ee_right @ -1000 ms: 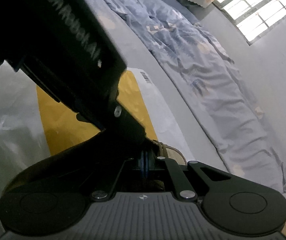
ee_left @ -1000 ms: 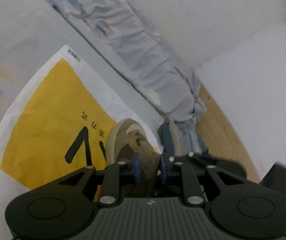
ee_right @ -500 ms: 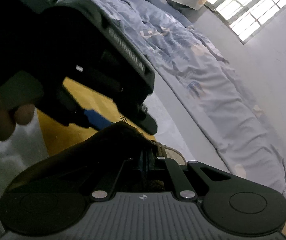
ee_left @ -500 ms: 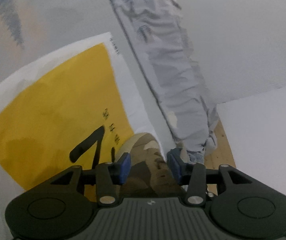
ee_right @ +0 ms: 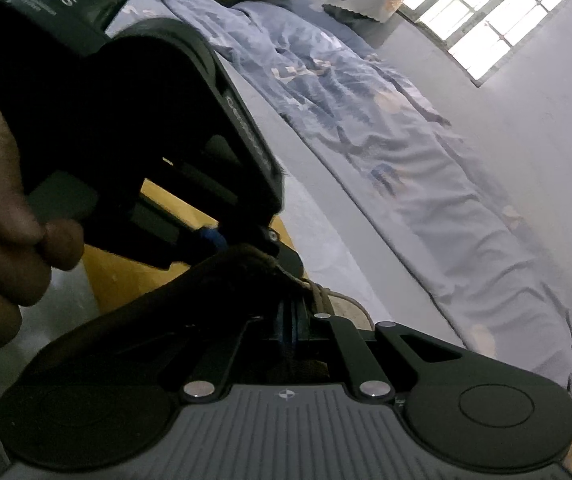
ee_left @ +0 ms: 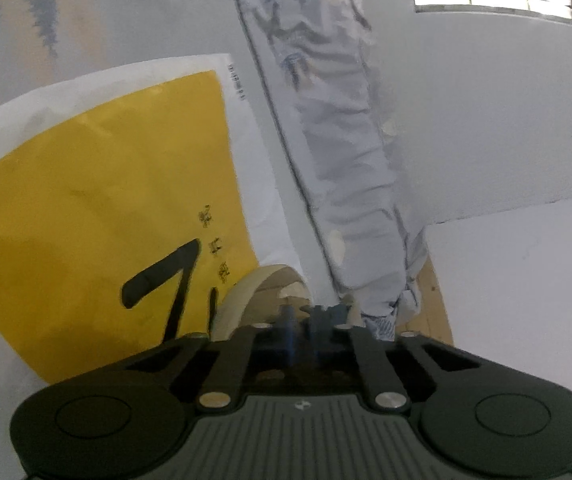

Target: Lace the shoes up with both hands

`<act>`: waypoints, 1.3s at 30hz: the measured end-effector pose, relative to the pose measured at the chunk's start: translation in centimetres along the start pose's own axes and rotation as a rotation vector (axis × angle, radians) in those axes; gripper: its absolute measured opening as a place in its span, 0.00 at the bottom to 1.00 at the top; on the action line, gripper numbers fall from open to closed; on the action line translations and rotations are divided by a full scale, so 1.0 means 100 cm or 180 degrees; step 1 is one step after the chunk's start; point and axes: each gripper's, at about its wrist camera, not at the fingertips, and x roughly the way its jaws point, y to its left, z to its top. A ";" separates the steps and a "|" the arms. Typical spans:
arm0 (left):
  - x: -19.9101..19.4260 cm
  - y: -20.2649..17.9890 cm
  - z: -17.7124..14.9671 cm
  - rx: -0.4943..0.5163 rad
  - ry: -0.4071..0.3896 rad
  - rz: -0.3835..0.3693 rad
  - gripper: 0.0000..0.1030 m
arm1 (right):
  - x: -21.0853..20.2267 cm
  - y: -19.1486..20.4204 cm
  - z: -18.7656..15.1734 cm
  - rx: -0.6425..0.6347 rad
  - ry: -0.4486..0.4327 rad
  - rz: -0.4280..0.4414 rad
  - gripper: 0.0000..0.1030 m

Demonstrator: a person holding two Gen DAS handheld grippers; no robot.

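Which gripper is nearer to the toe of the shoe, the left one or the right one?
Left, probably. The left gripper sits over the shoe, its fingertips just behind the pale toe. The right gripper is farther back, with the left gripper's tip ahead of it.

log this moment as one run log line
left gripper: nearly shut over shoe | right gripper: shut, contents unclear | shoe on yellow bag

Shoe (ee_left: 264, 286): beige toe, tan upper. Bag (ee_left: 98, 200): white, yellow panel, black characters. Quilt (ee_right: 385, 152): pale blue, darker blue and cream print. Left tool (ee_left: 303, 320): black body, blue pads. Floor (ee_left: 433, 300): light wood.
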 end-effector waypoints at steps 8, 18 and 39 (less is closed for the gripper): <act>-0.018 -0.008 0.017 0.0019 -0.0423 -0.0104 0.00 | -0.007 -0.002 -0.009 0.0128 0.0041 -0.0109 0.21; -0.076 0.002 0.065 -0.0202 -0.1509 0.0258 0.00 | -0.011 -0.003 -0.013 0.0225 0.0048 -0.0122 0.21; -0.046 -0.020 0.023 -0.0114 -0.0332 -0.0037 0.53 | -0.066 -0.029 -0.046 0.1977 -0.0261 -0.0560 0.74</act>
